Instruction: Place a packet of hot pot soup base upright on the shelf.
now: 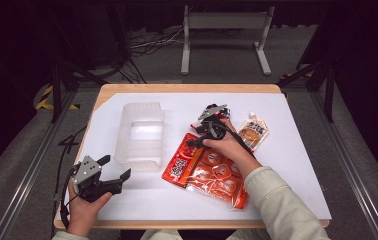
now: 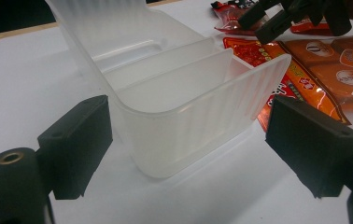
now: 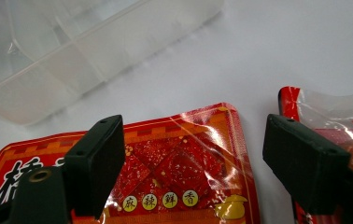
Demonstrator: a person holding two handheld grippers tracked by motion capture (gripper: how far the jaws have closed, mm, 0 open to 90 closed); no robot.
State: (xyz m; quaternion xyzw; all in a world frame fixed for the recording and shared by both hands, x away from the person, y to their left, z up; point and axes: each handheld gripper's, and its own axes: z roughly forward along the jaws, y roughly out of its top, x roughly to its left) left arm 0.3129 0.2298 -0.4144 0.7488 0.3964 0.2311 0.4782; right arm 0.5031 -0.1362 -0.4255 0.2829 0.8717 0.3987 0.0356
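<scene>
From above, my right hand-held gripper hovers open over the red snack pack beside the clear bin, white desk bare around.

My left hand-held gripper gapes before the bin's near wall.

My right jaws straddle the pack's top edge, a second pouch just right.

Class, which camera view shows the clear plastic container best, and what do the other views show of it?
The high view: the whole clear plastic container shows from above, on the white table cover left of the snack packets. The left gripper view gives a close look at its near rounded corner and inner dividers. The right gripper view catches one blurred edge.
</scene>
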